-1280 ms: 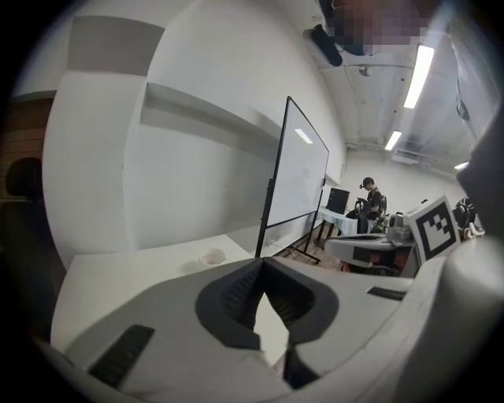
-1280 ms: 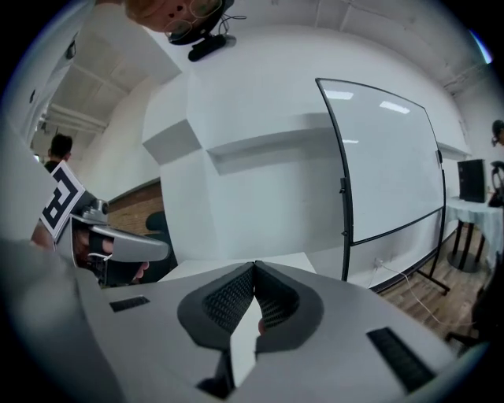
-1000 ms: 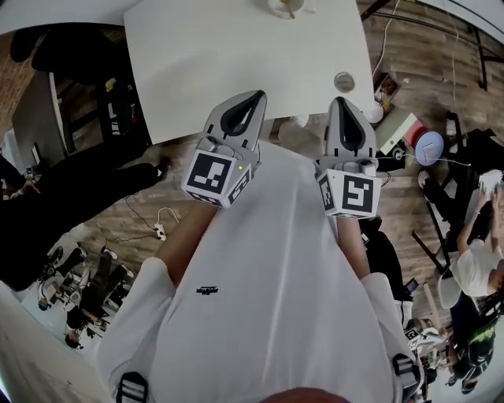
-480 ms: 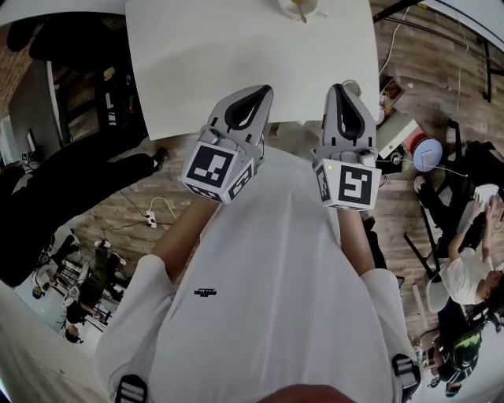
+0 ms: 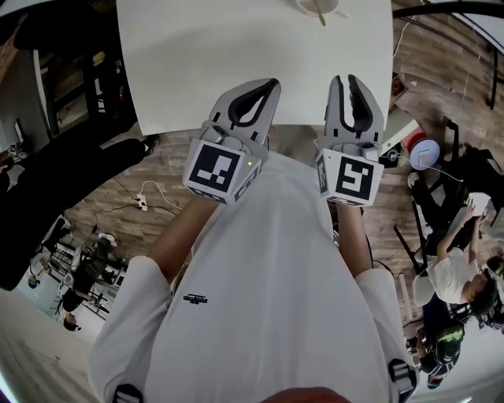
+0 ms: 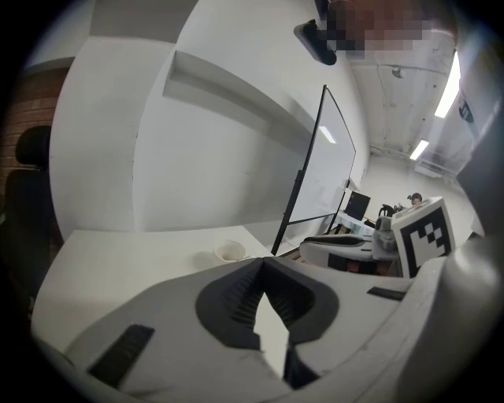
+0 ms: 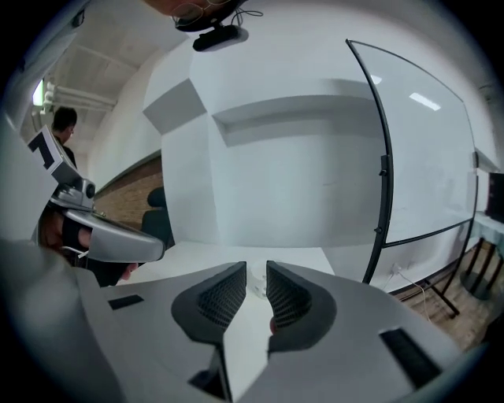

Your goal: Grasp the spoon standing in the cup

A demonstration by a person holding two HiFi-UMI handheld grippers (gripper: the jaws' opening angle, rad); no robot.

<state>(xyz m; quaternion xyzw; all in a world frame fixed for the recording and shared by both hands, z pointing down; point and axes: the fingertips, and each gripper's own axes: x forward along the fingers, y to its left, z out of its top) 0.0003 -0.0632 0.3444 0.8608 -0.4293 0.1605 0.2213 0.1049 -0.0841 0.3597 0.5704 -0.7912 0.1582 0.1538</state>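
A white cup (image 5: 317,6) stands at the far side of the white table (image 5: 197,63), cut by the top of the head view, with a thin brownish spoon (image 5: 320,13) leaning in it. My left gripper (image 5: 272,82) hangs over the table's near edge, left of the cup, jaws shut and empty. My right gripper (image 5: 343,79) is beside it, well short of the cup, jaws a narrow gap apart with nothing held. The left gripper view shows the cup (image 6: 229,251) small beyond the left gripper (image 6: 262,261). In the right gripper view a pale cup shape (image 7: 257,282) shows beyond the right gripper (image 7: 256,269).
A black chair (image 5: 55,47) stands left of the table. Cables (image 5: 146,201) lie on the wood floor. Right of the table are a blue round object (image 5: 429,153), clutter and seated people (image 5: 453,268). A whiteboard on a black frame (image 7: 382,165) stands behind the table.
Both grippers have moved forward to the table's near edge, and the cup has come further into view. The right jaws, shut earlier, now stand slightly apart.
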